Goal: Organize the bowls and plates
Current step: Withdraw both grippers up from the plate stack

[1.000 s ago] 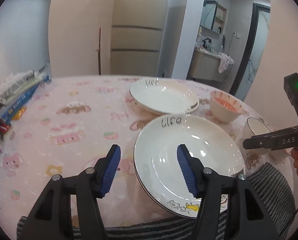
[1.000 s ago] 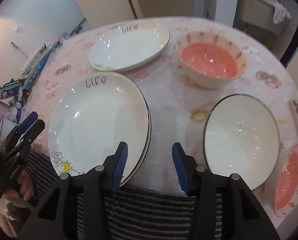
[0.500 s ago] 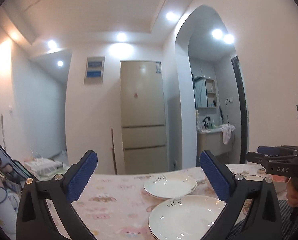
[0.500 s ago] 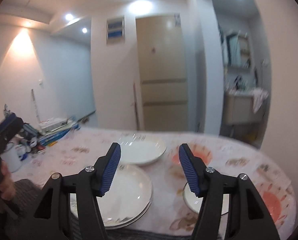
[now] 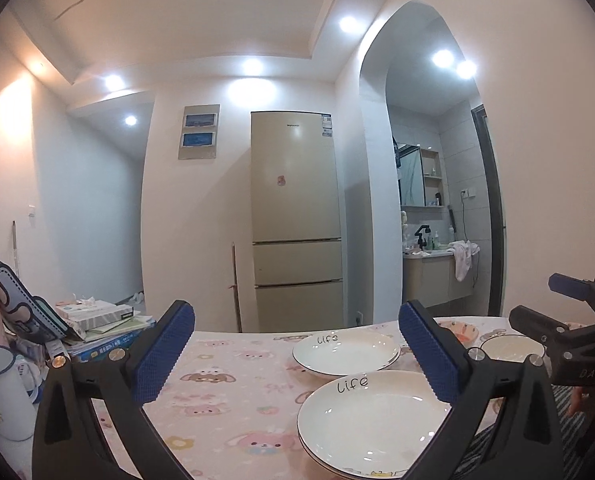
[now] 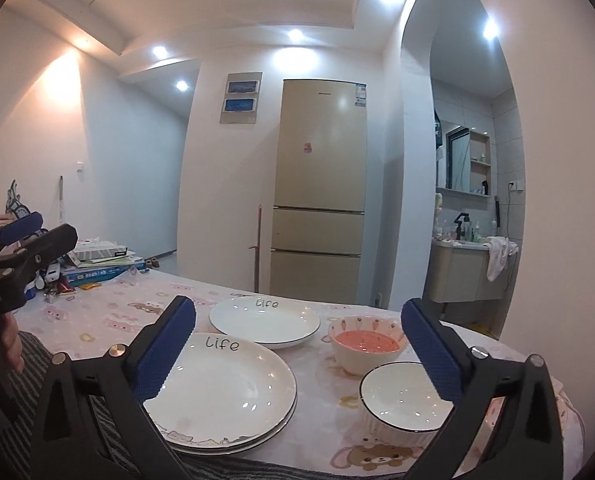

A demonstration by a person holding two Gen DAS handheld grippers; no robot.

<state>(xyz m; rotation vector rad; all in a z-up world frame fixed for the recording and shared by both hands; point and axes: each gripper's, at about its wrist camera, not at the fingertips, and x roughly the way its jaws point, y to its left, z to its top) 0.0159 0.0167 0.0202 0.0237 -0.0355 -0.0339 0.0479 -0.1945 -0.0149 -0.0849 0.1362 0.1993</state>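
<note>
The left hand-held gripper fills the bottom of its view with its blue pads spread wide and nothing between them, raised above the counter with its pink cartoon cloth. The right hand-held gripper sits the same way at the bottom of its own view, pads spread wide and empty. Just beyond it, at lower centre, a stack of white plates marked "Life" rests near the counter's front edge. A single white plate, also marked "Life", lies just behind the stack, toward the middle of the frame. To the right of that plate stands a bowl with a pink inside, and in front of it, at lower right, a white bowl with a dark rim. At the left edge, books are piled on the counter. A tall beige fridge stands against the far wall, centre frame.
</note>
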